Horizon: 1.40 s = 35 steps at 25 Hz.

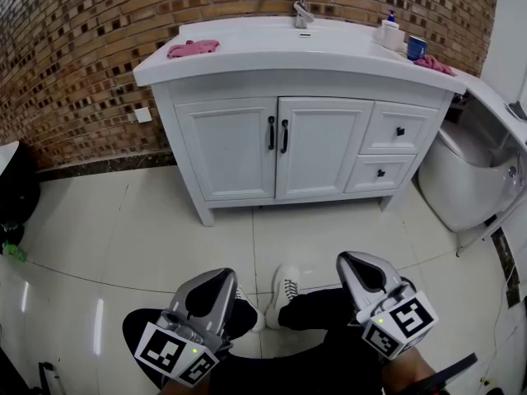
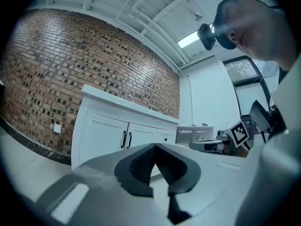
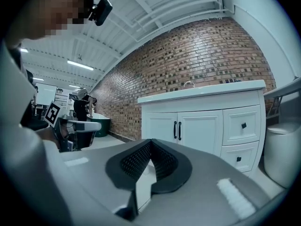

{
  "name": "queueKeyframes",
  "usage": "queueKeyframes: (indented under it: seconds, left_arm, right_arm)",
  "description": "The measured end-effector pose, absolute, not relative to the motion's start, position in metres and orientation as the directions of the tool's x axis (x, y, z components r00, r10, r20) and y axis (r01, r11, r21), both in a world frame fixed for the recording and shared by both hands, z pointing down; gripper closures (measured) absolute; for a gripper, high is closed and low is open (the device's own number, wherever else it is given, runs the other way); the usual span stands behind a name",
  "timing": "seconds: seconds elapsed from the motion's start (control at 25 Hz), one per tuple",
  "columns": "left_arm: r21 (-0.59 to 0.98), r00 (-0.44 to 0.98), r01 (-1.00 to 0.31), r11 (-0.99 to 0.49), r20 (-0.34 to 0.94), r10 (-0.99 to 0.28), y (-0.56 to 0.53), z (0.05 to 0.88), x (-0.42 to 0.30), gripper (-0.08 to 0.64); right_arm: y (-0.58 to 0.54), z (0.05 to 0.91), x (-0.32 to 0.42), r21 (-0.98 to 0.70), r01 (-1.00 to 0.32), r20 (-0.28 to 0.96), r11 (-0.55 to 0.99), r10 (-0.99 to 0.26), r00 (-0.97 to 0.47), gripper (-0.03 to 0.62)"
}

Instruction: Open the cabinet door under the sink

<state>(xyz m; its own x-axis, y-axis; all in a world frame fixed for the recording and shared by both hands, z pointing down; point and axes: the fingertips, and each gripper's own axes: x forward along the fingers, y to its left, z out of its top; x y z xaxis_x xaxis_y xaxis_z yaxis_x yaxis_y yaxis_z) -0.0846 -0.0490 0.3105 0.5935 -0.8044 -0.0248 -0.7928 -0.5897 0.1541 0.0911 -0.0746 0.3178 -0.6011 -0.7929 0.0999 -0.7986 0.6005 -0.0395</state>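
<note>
A white vanity cabinet [image 1: 247, 85] stands against the brick wall with a sink on top. Its two doors, the left door [image 1: 226, 148] and the right door [image 1: 319, 146], are both closed, with black bar handles [image 1: 277, 134] side by side at the middle seam. The same handles [image 2: 127, 140] show far off in the left gripper view, and the handles [image 3: 177, 130] in the right gripper view. My left gripper [image 1: 224, 276] and right gripper [image 1: 349, 259] hang low, well back from the cabinet, both shut and holding nothing. The left gripper [image 2: 154, 145] and right gripper [image 3: 150, 141] have their pads touching.
Two small drawers [image 1: 398, 130] sit right of the doors. A pink cloth [image 1: 193, 48], faucet [image 1: 300, 8], soap bottle [image 1: 390, 31] and blue cup [image 1: 417, 47] are on the counter. A white toilet [image 1: 461, 175] stands at the right. The person's shoes [image 1: 285, 290] are on the tiled floor.
</note>
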Motion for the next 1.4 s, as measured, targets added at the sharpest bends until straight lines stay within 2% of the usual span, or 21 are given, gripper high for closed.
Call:
queueKeyframes:
  seconds: [0.56,0.84,0.96,1.12,1.4]
  left_arm:
    - [0.103,0.589,-0.801,-0.589,-0.031,-0.807,-0.144,0.298,-0.088,0.554]
    - [0.061,0.607,-0.793,-0.606,0.003,-0.795,-0.209,0.304,-0.073,0.552]
    - [0.044,0.626,-0.780,-0.625,0.021,-0.780,-0.237,0.309,-0.065,0.506]
    - [0.027,0.630,-0.777,-0.629,0.027,-0.776,-0.278,0.317,-0.060,0.502]
    - [0.039,0.631,-0.776,-0.630,0.040,-0.775,-0.352,0.327,-0.048,0.479]
  right_arm:
    - [-0.160,0.298,0.081,0.025,-0.801,0.062,0.598,-0.801,-0.596,0.584]
    - [-0.203,0.309,0.085,-0.012,-0.805,0.084,0.593,-0.802,-0.592,0.584]
    - [-0.219,0.313,0.082,-0.005,-0.798,0.099,0.603,-0.794,-0.600,0.584]
    - [-0.242,0.318,0.080,0.025,-0.795,0.113,0.606,-0.792,-0.600,0.584]
    - [-0.274,0.339,0.089,-0.034,-0.812,0.140,0.583,-0.802,-0.581,0.584]
